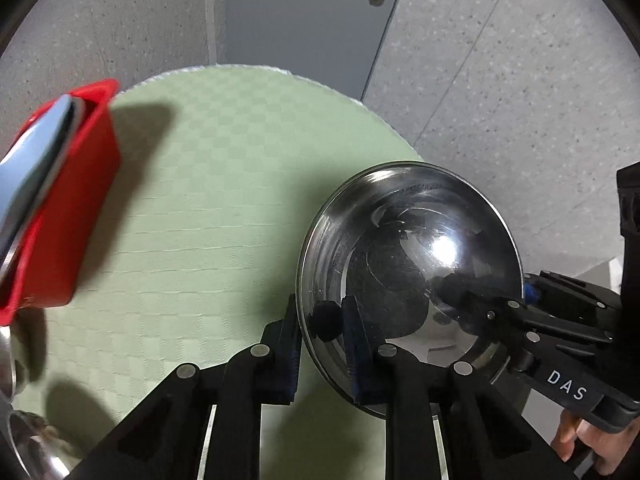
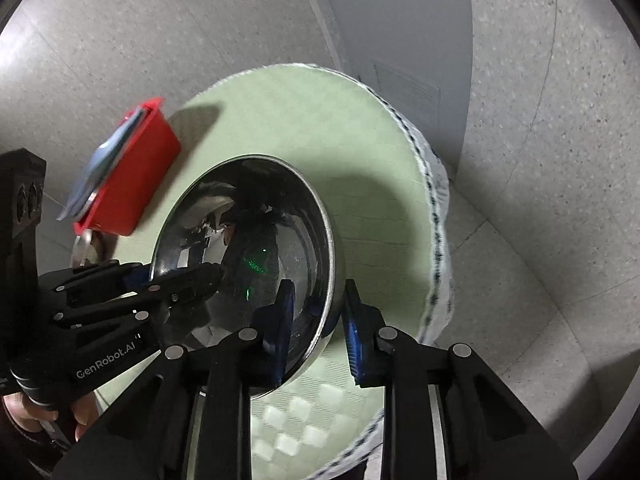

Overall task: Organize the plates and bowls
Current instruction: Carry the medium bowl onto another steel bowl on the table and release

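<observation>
A shiny steel bowl [image 1: 412,248] stands near the edge of the round table [image 1: 224,200], which is covered with a green checked cloth. My left gripper [image 1: 322,354] is shut on the bowl's near rim, one finger inside and one outside. From the right, my right gripper [image 1: 500,296] clamps the opposite rim. In the right wrist view, my right gripper [image 2: 318,332] pinches the wall of the steel bowl [image 2: 256,240] between blue pads [image 2: 354,336]. My left gripper [image 2: 172,276] grips the far side of the rim there. A person's hand [image 2: 24,408] holds its handle.
A red bin [image 1: 68,208] stands at the table's left with a blue plate [image 1: 28,176] upright inside; it also shows in the right wrist view as the red bin [image 2: 132,184]. More steel dishes [image 1: 24,444] lie at the lower left. Beyond the table's edge are speckled floor and a grey door [image 1: 304,20].
</observation>
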A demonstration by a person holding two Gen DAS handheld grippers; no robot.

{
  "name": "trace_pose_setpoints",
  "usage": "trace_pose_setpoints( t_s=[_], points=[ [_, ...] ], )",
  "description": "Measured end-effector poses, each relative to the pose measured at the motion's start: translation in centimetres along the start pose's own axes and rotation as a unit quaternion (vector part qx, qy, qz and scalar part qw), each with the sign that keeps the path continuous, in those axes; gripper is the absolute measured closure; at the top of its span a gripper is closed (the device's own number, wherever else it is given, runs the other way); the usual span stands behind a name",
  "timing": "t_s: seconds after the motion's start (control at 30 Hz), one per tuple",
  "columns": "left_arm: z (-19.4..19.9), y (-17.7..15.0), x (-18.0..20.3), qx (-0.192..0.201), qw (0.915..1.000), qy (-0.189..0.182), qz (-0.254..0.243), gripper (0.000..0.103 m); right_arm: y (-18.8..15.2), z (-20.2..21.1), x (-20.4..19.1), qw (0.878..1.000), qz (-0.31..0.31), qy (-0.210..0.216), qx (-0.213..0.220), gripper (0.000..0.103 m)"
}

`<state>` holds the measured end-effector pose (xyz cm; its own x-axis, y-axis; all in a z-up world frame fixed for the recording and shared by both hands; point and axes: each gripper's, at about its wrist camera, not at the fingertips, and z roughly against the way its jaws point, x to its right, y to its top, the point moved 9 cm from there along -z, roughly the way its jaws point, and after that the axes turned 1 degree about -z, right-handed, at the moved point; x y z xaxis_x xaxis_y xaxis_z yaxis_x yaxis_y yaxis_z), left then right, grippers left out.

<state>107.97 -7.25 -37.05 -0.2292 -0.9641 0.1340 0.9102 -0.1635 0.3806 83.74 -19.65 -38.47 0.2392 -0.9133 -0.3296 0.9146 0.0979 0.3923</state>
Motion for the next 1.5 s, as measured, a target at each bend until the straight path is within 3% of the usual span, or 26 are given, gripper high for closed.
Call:
trace_pose_setpoints(
  t_s=[0.33,0.5,0.73,0.97,1.27,1.37,1.5],
  points=[
    [10.8,-4.1,-9.1,0.044,0.9983,0.009,0.037,0.088,0.0,2.3,-13.4,0.998,0.05,0.034,0.037,0.079],
    [15.2,-7.9,-14.5,0.055,0.9967,0.021,0.056,0.088,-1.8,1.6,-21.0,0.995,0.075,0.051,0.037,0.079],
    [20.2,-13.6,-18.8,0.051,0.996,0.039,0.061,0.088,-5.7,-0.5,-27.2,0.994,0.091,0.052,0.018,0.079],
    [20.9,-18.4,-21.3,0.027,0.9976,0.03,0.056,0.086,-8.9,-2.3,-28.5,0.995,0.093,0.025,-0.008,0.079],
    [19.1,-19.0,-22.7,0.011,0.9983,0.023,0.052,0.085,-10.1,-4.2,-29.3,0.995,0.09,0.0,-0.033,0.077],
    [19.3,-18.9,-22.3,0.012,0.9987,0.019,0.047,0.079,-10.2,-4.5,-29.4,0.995,0.088,-0.009,-0.035,0.075],
    [18.2,-18.3,-22.1,0.007,0.9992,0.012,0.037,0.071,-10.1,-4.9,-29.8,0.997,0.069,0.006,-0.042,0.065]
  ],
)
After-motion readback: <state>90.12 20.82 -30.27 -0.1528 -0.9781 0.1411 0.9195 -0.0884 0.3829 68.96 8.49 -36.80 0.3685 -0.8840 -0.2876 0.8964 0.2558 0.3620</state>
